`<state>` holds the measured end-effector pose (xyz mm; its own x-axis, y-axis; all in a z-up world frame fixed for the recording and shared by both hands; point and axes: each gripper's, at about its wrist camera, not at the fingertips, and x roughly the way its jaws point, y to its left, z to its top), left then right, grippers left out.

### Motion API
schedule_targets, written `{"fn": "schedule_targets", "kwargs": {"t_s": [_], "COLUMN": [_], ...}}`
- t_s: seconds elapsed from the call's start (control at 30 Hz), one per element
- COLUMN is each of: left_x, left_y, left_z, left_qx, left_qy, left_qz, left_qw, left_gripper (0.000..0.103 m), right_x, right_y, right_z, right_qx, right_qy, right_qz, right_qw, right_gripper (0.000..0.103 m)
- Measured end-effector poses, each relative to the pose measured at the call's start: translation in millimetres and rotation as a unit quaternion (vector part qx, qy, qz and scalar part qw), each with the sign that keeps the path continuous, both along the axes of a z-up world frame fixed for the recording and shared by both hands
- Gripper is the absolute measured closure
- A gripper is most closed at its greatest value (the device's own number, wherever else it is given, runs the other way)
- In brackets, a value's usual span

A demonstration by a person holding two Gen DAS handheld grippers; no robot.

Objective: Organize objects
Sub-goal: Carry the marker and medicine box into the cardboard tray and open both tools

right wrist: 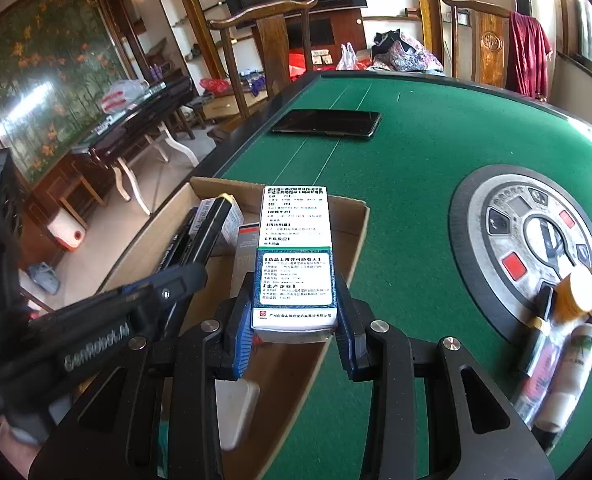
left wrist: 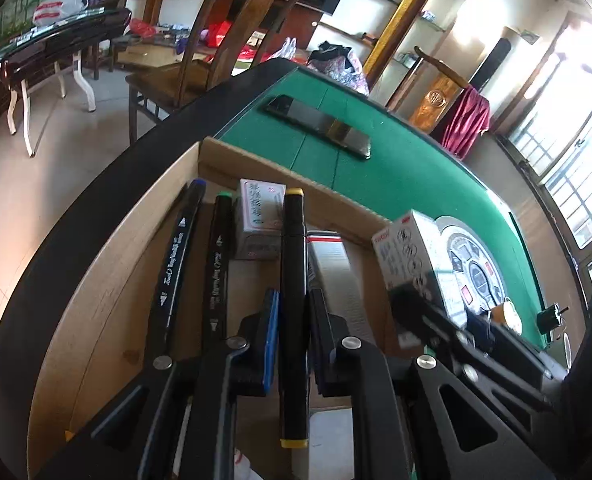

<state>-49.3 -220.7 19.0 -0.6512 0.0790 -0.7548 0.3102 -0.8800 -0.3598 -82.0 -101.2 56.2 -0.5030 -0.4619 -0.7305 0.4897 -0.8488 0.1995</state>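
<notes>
My left gripper [left wrist: 294,312] is shut on a black marker with yellow caps [left wrist: 293,280], held over the open cardboard box [left wrist: 108,264]. In the box lie a blue-capped marker [left wrist: 178,256], a green-capped marker [left wrist: 217,264], a small white medicine box [left wrist: 258,224] and a grey flat box [left wrist: 331,272]. My right gripper [right wrist: 294,336] is shut on a white and green medicine box [right wrist: 296,260], held above the cardboard box's right side [right wrist: 351,240]. The same medicine box [left wrist: 411,260] and the right gripper show at the right of the left wrist view.
A black phone [right wrist: 327,123] lies on the green felt table [right wrist: 435,140]. The table's round centre console [right wrist: 531,236] has a small yellow jar [right wrist: 575,296], tubes and bottles [right wrist: 567,376] beside it. Wooden chairs [right wrist: 272,36] stand behind the table.
</notes>
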Motion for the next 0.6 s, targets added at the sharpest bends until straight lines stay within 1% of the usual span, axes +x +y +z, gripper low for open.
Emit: {"fn": "schedule_targets", "kwargs": {"t_s": [0.07, 0.27, 0.33, 0.4, 0.6], "left_x": [-1.4, -1.8, -0.9, -1.4, -2.3], "left_y": [-2.0, -3.6, -5.2, -6.9, -9.1], "left_z": [-3.3, -10.0, -11.4, -11.6, -12.0], "left_qx": [0.004, 0.011, 0.013, 0.014, 0.015], "left_qy": [-0.005, -0.014, -0.016, -0.016, -0.017], "left_qz": [0.003, 0.005, 0.011, 0.013, 0.017], "left_qw": [1.0000, 0.9998, 0.9997, 0.9997, 0.9996], "left_gripper": [0.090, 0.089, 0.090, 0.090, 0.090], "right_x": [-4.6, -14.7, -15.1, -12.7, -12.5], "right_y": [-10.1, -21.7, -21.9, -23.6, -24.7], "right_z": [-2.0, -13.9, -17.1, -17.6, -18.5], "right_qx": [0.028, 0.064, 0.062, 0.066, 0.063], "right_qy": [0.011, 0.009, 0.001, 0.006, 0.000], "right_qz": [-0.005, -0.004, 0.001, 0.002, 0.009], "right_qw": [1.000, 0.998, 0.998, 0.998, 0.998], "right_gripper": [0.068, 0.068, 0.068, 0.068, 0.068]}}
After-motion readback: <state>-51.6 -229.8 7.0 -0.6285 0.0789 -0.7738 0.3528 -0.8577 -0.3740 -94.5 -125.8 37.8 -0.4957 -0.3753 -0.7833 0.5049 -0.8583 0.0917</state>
